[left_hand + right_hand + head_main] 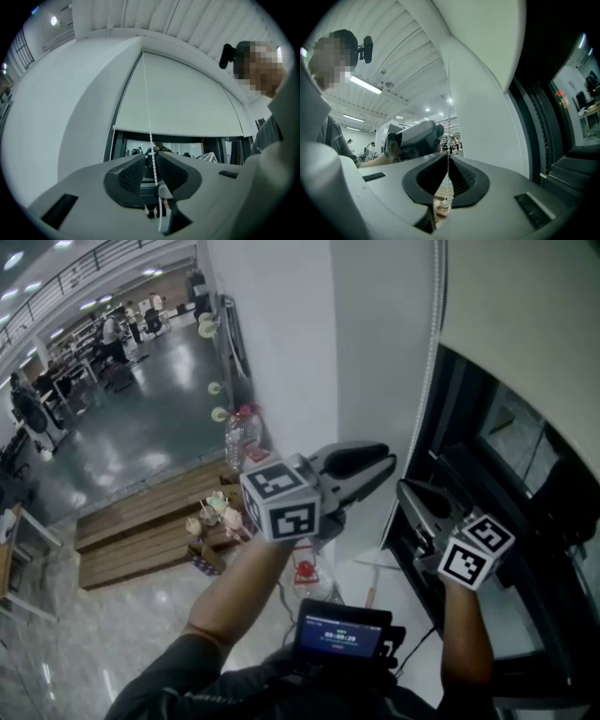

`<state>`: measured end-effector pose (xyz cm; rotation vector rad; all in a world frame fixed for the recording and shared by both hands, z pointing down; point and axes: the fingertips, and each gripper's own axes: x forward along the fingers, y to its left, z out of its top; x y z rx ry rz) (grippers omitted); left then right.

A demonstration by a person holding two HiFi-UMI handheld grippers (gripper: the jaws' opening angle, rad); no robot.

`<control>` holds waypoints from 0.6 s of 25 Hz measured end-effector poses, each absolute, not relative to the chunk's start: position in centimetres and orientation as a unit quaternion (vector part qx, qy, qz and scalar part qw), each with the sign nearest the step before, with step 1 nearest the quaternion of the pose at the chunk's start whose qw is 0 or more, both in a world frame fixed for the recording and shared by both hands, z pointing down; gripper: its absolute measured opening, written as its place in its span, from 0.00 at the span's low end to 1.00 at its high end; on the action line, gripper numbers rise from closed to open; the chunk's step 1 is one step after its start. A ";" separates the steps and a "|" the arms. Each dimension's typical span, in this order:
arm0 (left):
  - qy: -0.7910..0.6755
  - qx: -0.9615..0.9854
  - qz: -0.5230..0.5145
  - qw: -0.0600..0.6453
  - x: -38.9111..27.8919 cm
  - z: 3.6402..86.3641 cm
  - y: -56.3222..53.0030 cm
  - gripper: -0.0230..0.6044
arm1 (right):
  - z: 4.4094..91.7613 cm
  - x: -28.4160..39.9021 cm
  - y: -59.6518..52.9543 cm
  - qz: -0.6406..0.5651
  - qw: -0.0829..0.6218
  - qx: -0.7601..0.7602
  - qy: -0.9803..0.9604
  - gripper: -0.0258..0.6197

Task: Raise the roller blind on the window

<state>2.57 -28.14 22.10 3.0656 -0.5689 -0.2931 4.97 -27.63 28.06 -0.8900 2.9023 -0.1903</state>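
The cream fabric roller blind point(183, 98) covers the upper window, its bottom edge running left to right. Its white bead chain point(148, 108) hangs vertically by its left edge. My left gripper point(151, 154) stands a slit apart around the chain, not pinching it. My right gripper point(448, 157) is clamped on it. A plain white wall point(281, 334) stands to the left.

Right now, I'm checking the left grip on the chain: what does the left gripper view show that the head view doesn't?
Only the left gripper view: the bead chain runs between the jaws of the left gripper, which stand slightly apart and don't pinch it. The roller blind shows across its full width, with the window uncovered beneath. Only the head view: the right gripper, the wooden bench with cups, and a small screen at the person's chest. Both: the roller blind, the bead chain, the left gripper and the white wall.
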 end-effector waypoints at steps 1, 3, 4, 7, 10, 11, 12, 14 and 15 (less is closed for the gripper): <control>-0.181 0.979 -0.096 -0.004 3.0 21.1 -28.4 0.18 | 28.1 4.9 -27.6 -0.062 0.050 -0.292 0.953 0.05; -0.175 0.980 -0.096 -0.016 4.1 19.7 -28.7 0.18 | 28.2 4.8 -27.5 -0.061 0.050 -0.291 0.953 0.06; -0.170 0.981 -0.093 -0.019 4.7 19.2 -28.7 0.18 | 28.2 4.8 -27.4 -0.061 0.049 -0.291 0.954 0.06; -0.164 0.983 -0.083 -0.018 6.0 18.8 -28.7 0.11 | 28.1 4.6 -27.1 -0.060 0.048 -0.291 0.954 0.06; -0.168 0.982 -0.087 -0.019 6.4 18.8 -28.9 0.06 | 28.0 4.9 -27.2 -0.060 0.052 -0.294 0.953 0.05; -0.171 0.981 -0.092 -0.020 6.4 18.8 -29.0 0.05 | 27.9 5.0 -27.3 -0.061 0.053 -0.295 0.952 0.06; -0.173 0.980 -0.097 -0.022 6.4 18.8 -29.0 0.05 | 27.9 5.2 -27.3 -0.062 0.054 -0.297 0.951 0.05; -0.183 0.978 -0.100 -0.026 6.3 19.1 -29.0 0.05 | 28.2 5.3 -27.3 -0.065 0.052 -0.298 0.951 0.05; -0.189 0.977 -0.096 -0.030 6.2 19.4 -29.0 0.05 | 28.4 5.2 -27.2 -0.066 0.049 -0.297 0.951 0.06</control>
